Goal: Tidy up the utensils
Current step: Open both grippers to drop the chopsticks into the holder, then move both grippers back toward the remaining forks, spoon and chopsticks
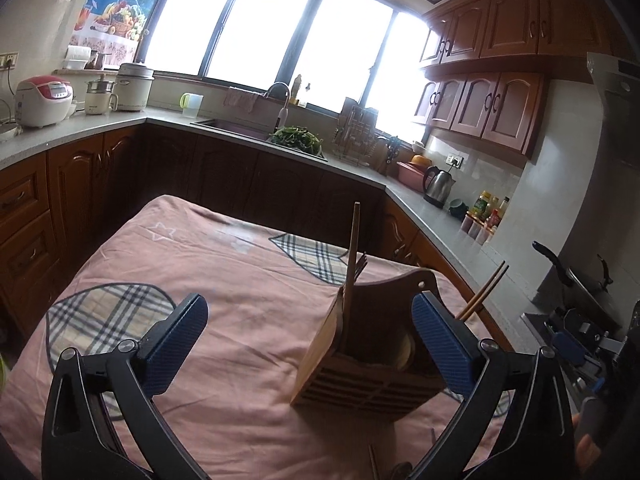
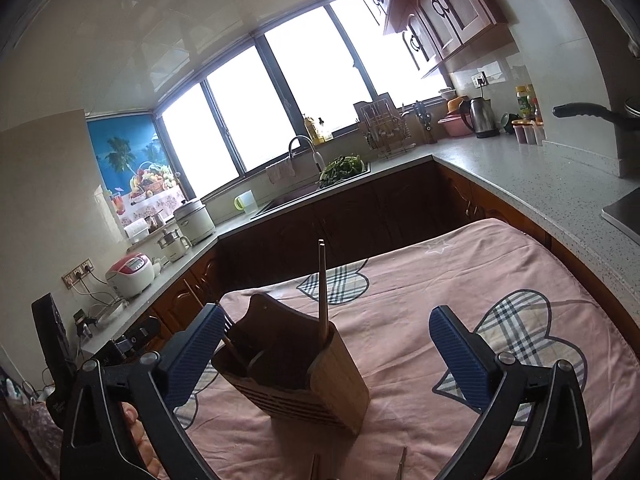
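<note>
A wooden utensil holder [image 1: 372, 360] [image 2: 296, 376] stands on the pink cloth-covered table [image 1: 240, 280]. One chopstick [image 1: 354, 248] [image 2: 322, 288] rises upright from it, beside a fork's tines [image 1: 362, 260]. A pair of chopsticks [image 1: 484, 292] leans out towards its far side. My left gripper [image 1: 308, 340] is open, and the holder sits between its blue pads, close to the right pad [image 1: 440, 344]. My right gripper [image 2: 328, 354] is open too, with the holder between its fingers, nearer the left pad [image 2: 196, 352]. Neither gripper holds anything. Thin utensil ends [image 2: 402, 462] lie on the cloth at the near edge.
A counter wraps round the table, with a sink [image 1: 240, 128], kettle [image 1: 438, 180], knife rack [image 1: 356, 128], rice cooker [image 1: 42, 100] and bottles [image 1: 486, 208]. A wok [image 1: 580, 276] sits on the stove to the right. The cloth to the left of the holder is bare.
</note>
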{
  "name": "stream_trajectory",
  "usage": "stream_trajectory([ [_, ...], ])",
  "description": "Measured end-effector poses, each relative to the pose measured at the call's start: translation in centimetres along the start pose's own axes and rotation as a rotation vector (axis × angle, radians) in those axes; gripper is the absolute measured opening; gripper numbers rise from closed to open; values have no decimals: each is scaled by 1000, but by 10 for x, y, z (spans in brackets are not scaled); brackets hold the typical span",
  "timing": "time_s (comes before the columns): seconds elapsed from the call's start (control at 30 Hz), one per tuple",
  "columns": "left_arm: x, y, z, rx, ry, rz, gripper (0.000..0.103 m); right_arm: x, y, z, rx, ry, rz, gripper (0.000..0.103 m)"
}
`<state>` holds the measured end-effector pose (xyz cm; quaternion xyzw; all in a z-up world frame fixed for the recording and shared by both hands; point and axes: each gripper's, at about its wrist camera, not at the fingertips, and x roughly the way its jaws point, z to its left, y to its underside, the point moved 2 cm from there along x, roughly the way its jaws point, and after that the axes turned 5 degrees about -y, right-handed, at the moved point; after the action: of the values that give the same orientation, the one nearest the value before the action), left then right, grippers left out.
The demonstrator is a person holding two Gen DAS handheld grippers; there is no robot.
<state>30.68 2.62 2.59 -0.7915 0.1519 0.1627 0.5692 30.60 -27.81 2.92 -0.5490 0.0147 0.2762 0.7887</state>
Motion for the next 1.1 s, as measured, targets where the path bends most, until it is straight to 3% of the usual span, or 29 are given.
stream_trajectory([
  [0.5, -66, 70, 20, 12, -16, 146, 103, -62, 62, 5, 28, 5, 109, 103],
  [0.83, -75, 111, 13, 50, -17, 233, 103, -82, 108, -14, 85, 65, 197, 103],
  [1.1, -67, 132, 1, 110, -17, 299, 103, -91, 132, -24, 17, 141, 246, 103],
])
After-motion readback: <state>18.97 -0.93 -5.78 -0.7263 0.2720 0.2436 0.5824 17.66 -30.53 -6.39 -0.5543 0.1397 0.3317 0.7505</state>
